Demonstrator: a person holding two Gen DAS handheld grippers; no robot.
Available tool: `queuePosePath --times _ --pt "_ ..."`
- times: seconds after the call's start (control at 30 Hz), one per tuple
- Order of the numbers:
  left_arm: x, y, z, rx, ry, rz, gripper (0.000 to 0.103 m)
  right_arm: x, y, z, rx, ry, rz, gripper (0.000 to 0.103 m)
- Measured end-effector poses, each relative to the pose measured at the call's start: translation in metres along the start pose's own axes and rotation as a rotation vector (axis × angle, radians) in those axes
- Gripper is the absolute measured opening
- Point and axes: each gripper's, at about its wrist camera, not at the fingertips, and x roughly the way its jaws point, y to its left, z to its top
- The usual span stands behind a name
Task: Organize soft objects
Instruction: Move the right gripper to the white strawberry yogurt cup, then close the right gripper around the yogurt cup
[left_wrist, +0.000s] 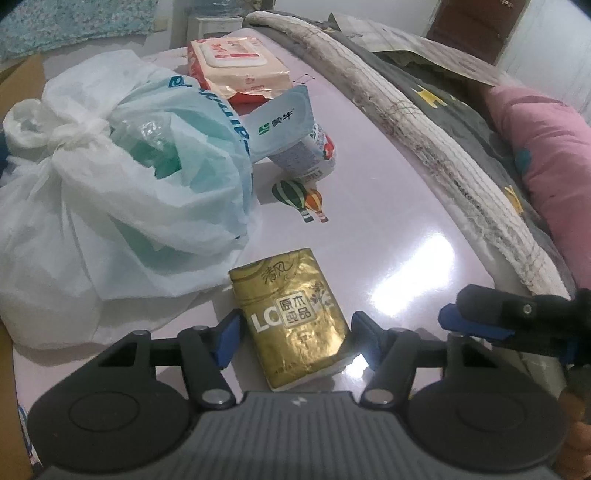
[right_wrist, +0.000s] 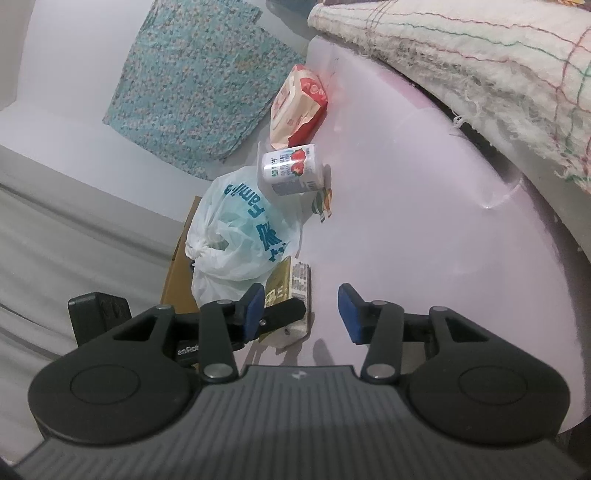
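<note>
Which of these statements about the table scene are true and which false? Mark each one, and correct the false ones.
1. The gold tissue pack lies between the left gripper fingers. True.
2. The right gripper is shut on the yogurt cup. False: its jaws are open with nothing between them, and the cup is far ahead.
3. The plastic bag is knotted at its top. True.
4. The wet wipes pack lies nearer the left gripper than the tissue pack does. False: it lies at the far end, beyond the cup.
5. The cup's foil lid is sealed flat. False: it is peeled up.
</note>
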Motion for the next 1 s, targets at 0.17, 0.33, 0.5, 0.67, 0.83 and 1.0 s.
queuePosePath --times 0.17,0.33,0.5,0.67,0.83,1.0 --pt "-0.008 0.003 -0.009 -0.013 0.011 -0.021 0.065 0.002 0.007 0.002 -0.020 -0.002 -0.009 0.045" --pt "-0.020 0.009 -0.023 -0.022 0.008 -0.027 0.065 0.010 0.030 0.018 -0.101 -0.014 -0.018 0.050" --pt "-0.024 0.016 -0.028 -0.049 0.000 -0.034 0.065 0.036 0.058 0.042 -0.205 -0.016 -0.050 0.065" --pt "-0.026 0.021 -0.030 -0.061 -0.004 -0.053 0.065 0.075 0.066 0.071 -0.243 -0.019 -0.130 0.072" --pt "-0.026 0.024 -0.031 -0.064 -0.006 -0.070 0.065 0.114 0.062 0.103 -0.227 0.003 -0.200 0.075" --pt "-0.027 0.026 -0.032 -0.068 -0.007 -0.081 0.065 0.147 0.065 0.121 -0.245 0.043 -0.250 0.078"
